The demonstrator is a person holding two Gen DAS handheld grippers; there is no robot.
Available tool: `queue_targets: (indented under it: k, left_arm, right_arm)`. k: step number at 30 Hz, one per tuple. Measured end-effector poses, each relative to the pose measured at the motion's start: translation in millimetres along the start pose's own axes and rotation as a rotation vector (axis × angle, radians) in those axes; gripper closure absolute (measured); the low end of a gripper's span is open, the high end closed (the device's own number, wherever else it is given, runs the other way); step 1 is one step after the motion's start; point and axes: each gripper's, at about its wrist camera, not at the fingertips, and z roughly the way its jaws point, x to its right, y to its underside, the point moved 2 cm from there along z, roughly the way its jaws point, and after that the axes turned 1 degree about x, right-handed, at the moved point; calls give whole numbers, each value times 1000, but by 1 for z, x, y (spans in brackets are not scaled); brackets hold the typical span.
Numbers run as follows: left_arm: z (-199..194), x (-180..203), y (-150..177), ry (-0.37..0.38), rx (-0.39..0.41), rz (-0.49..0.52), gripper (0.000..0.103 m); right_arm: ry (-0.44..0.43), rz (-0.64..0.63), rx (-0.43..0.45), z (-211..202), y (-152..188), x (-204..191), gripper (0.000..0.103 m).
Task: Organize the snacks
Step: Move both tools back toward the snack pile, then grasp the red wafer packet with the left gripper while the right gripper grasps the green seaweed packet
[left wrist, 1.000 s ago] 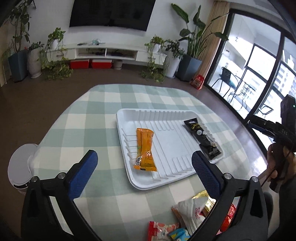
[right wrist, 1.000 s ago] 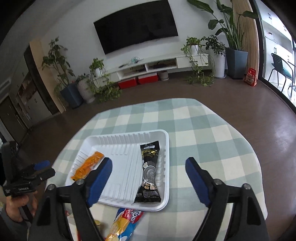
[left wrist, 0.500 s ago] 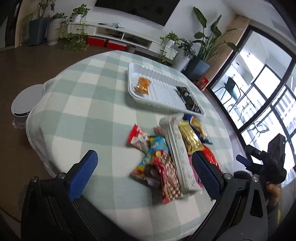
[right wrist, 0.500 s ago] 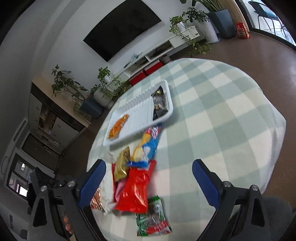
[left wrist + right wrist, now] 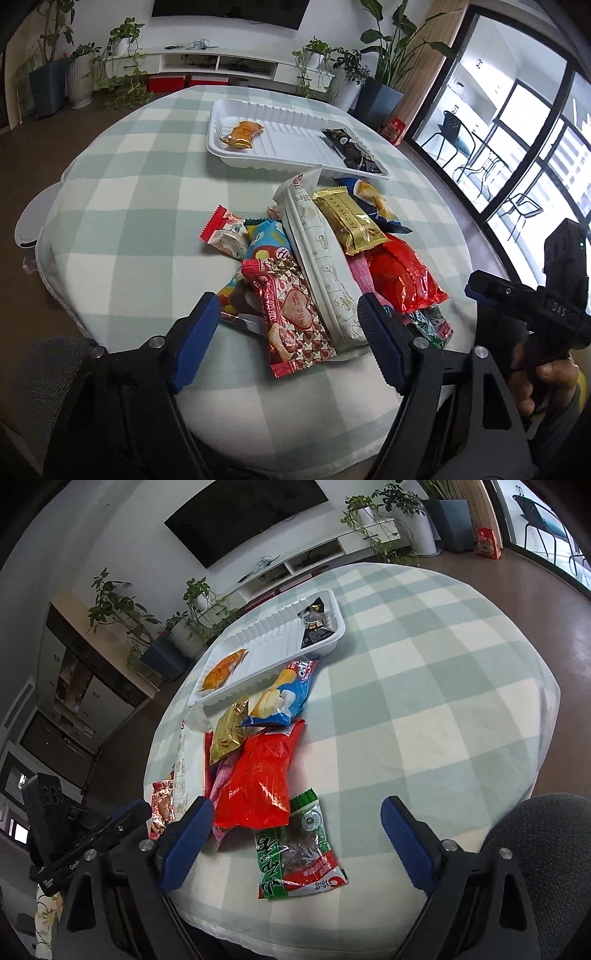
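Observation:
A white ribbed tray (image 5: 288, 147) (image 5: 273, 642) at the table's far side holds an orange snack (image 5: 242, 134) (image 5: 221, 668) and a black snack (image 5: 351, 149) (image 5: 316, 622). A pile of snacks lies near the front edge: a red heart-print pack (image 5: 291, 314), a long white pack (image 5: 325, 266), a gold pack (image 5: 351, 221) (image 5: 229, 731), a red bag (image 5: 402, 273) (image 5: 258, 779), a blue chip bag (image 5: 284, 694), a green pack (image 5: 299, 853). My left gripper (image 5: 288, 339) is open and empty, just before the pile. My right gripper (image 5: 295, 842) is open and empty, around the green pack's near end.
The round table has a green-and-white checked cloth (image 5: 147, 206) (image 5: 443, 686). A grey chair (image 5: 546, 834) stands at the near right. A white stool (image 5: 29, 221) stands left of the table. Plants and a TV shelf (image 5: 221, 66) line the far wall.
Both grippers have pulled back from over the tray to the table's near edge, so the snack pile has come into view. Both stay open and empty.

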Motion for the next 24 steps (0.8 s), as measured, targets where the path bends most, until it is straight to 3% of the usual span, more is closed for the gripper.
queue_targets:
  k: [5,9,18,24]
  left_arm:
    - [8,-1,2,-8,-24,11,31]
    - [15,-5,5,16,-45,7,56]
    - [21,-14,2,45,-57,10,64]
    - [24,-18,2,52,-69,22,86]
  right_arm:
    - [13,-4,13,2,4,1,24]
    - [10,-18,17,2,6,-2,28]
    - [15,-17,6,6,9,0,30]
    - [26,-28,-4,9,12,-2,32]
